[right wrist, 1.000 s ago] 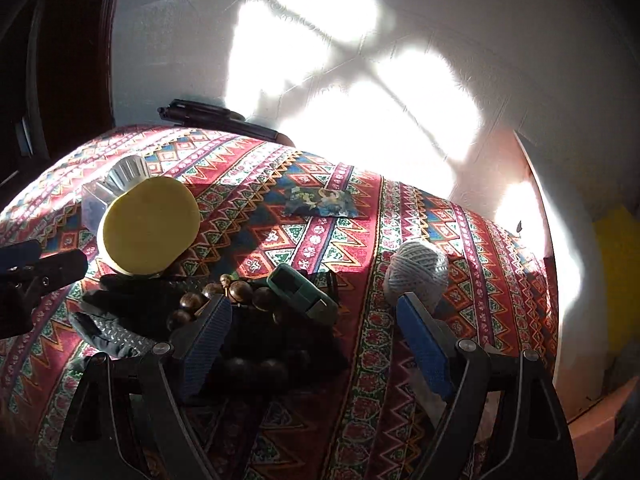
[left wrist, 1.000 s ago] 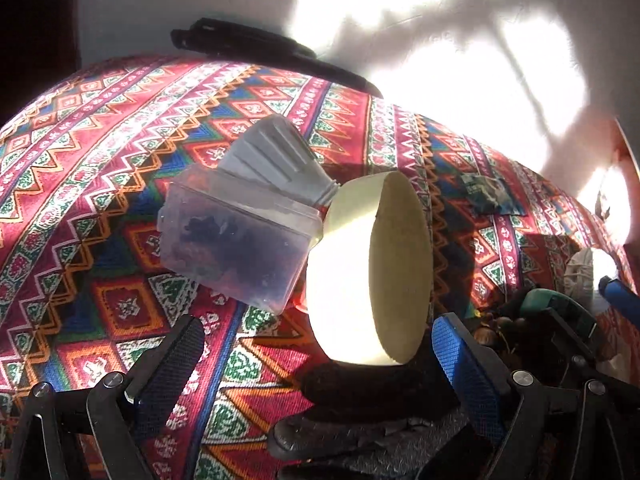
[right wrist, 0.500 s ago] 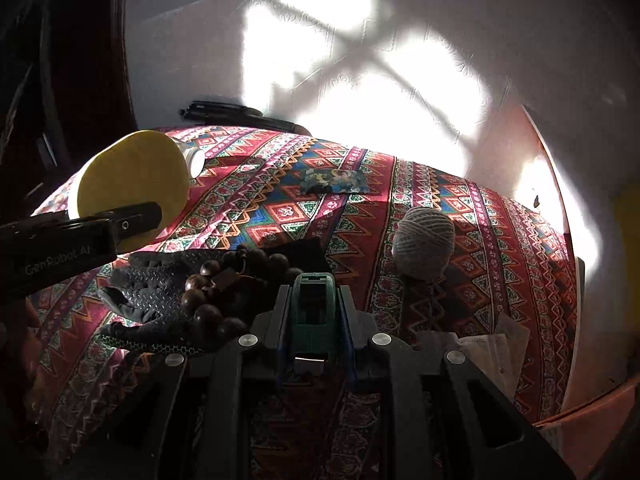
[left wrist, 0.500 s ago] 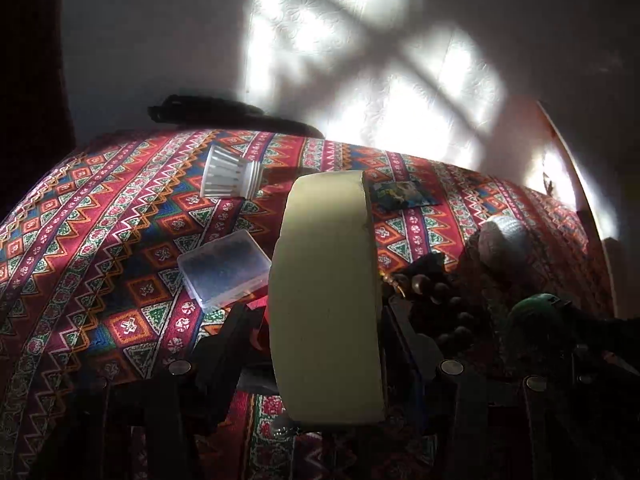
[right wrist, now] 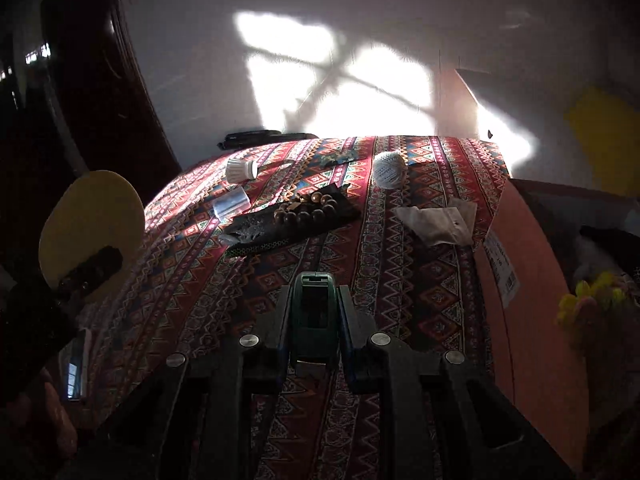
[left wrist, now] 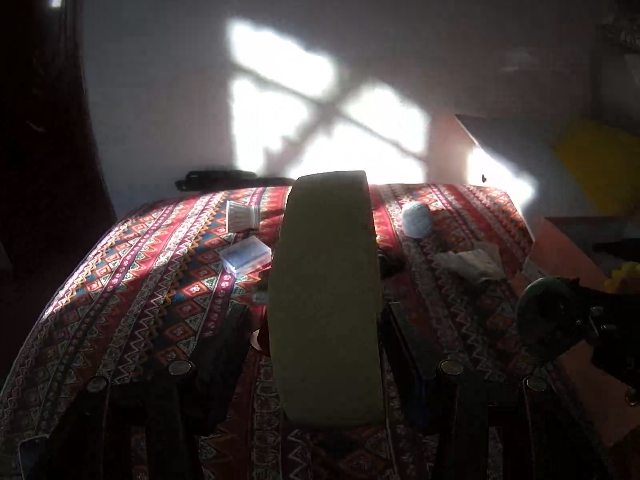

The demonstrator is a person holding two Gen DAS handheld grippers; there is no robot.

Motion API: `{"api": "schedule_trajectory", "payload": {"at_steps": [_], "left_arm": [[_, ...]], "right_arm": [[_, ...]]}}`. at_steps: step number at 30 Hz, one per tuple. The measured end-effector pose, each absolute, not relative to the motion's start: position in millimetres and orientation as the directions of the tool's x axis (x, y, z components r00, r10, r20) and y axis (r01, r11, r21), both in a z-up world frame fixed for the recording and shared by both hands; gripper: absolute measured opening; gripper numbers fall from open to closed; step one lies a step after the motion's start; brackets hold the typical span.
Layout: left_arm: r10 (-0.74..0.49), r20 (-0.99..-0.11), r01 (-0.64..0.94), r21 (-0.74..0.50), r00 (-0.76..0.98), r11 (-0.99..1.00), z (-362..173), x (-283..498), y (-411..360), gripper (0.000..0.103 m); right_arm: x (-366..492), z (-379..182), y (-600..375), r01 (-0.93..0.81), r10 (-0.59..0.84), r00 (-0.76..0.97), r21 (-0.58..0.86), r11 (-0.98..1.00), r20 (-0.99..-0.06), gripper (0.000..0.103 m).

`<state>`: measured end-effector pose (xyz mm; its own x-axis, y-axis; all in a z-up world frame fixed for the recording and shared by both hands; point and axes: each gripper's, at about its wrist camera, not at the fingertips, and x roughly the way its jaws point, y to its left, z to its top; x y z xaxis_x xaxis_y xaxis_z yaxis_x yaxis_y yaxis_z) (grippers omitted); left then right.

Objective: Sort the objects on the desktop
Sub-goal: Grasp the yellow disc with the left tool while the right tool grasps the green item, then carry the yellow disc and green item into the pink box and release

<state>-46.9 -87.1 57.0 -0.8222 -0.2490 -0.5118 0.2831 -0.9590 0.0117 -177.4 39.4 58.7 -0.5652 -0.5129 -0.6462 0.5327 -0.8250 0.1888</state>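
My left gripper (left wrist: 320,332) is shut on a wide yellow tape roll (left wrist: 326,300), held upright above the near part of the table; the roll also shows in the right wrist view (right wrist: 92,224). My right gripper (right wrist: 314,312) is shut on a small green tape dispenser (right wrist: 314,316), lifted over the patterned tablecloth (right wrist: 420,280); it shows at the right of the left wrist view (left wrist: 548,316). On the cloth lie a wooden bead bracelet (right wrist: 310,208) on a black glove (right wrist: 264,232), a clear plastic box (right wrist: 232,204), a white ribbed bulb (right wrist: 240,169), a ball of string (right wrist: 389,170) and a paper packet (right wrist: 440,220).
An orange cardboard box (right wrist: 532,280) stands at the table's right edge, with yellow items (right wrist: 592,300) inside. A black object (right wrist: 264,138) lies along the back wall. A small dark card (right wrist: 340,158) lies at the back of the cloth.
Both grippers have risen and pulled back from the table, carrying the yellow roll and the green dispenser. A second ago both were open around these objects; they have closed on them.
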Motion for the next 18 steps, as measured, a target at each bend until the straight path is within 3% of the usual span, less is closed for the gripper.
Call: {"api": "schedule_trajectory", "payload": {"at_steps": [10, 18], "left_arm": [[-0.138, -0.469, 0.144, 0.022, -0.872, -0.989, 81.2, -52.7, -4.4, 0.056], [0.001, -0.444, -0.018, 0.033, -0.896, -0.999, 103.0, -94.5, 78.4, 0.056]], "right_arm": [[-129.9, 108.5, 115.2, 0.494, -0.515, -0.69, 0.189, -0.849, -0.509, 0.022], [-126.5, 141.6, 205.7, 0.352, -0.399, -0.826, 0.188, -0.917, -0.399, 0.022]]}}
